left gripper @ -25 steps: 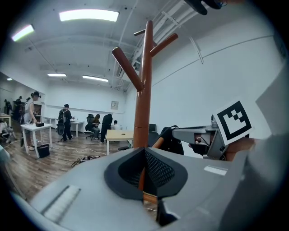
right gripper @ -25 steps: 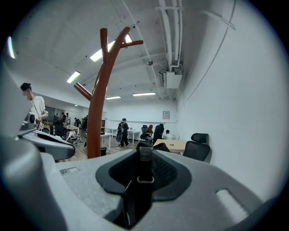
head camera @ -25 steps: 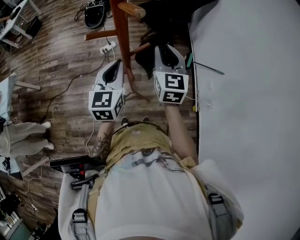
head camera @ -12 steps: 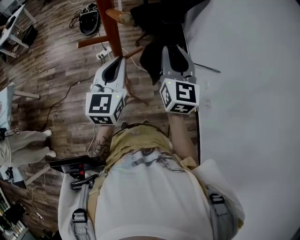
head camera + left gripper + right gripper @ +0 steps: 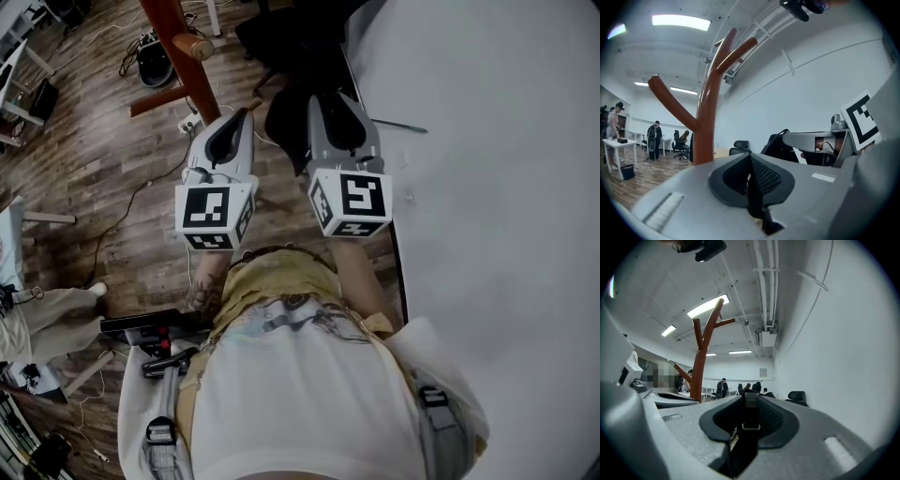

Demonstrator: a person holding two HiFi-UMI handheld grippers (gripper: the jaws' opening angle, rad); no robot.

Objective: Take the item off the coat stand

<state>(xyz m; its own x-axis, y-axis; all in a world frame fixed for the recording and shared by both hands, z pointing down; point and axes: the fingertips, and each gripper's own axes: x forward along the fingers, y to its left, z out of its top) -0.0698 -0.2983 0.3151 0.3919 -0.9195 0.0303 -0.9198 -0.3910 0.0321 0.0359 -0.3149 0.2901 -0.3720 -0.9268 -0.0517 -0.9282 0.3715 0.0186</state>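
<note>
The reddish-brown wooden coat stand (image 5: 176,42) rises at the upper left, its post and branches also in the left gripper view (image 5: 705,126) and the right gripper view (image 5: 698,373). My right gripper (image 5: 330,101) is shut on the black strap (image 5: 750,420) of a black bag (image 5: 284,120). The strap has a metal ring and runs up between the pads. The bag hangs below this gripper, off the stand and to its right. My left gripper (image 5: 238,120) is beside it, shut, with nothing in it. The bag (image 5: 780,143) also shows from the left gripper.
A white wall (image 5: 487,141) fills the right side, close to my right gripper. On the wooden floor lie a power strip (image 5: 190,122), cables and a black object (image 5: 150,58). White table legs (image 5: 42,217) stand at the left. People and office chairs (image 5: 740,145) are far off.
Both grippers have drawn away from the coat stand, which now sits farther up and left in the head view. The black bag has come along with the right gripper.
</note>
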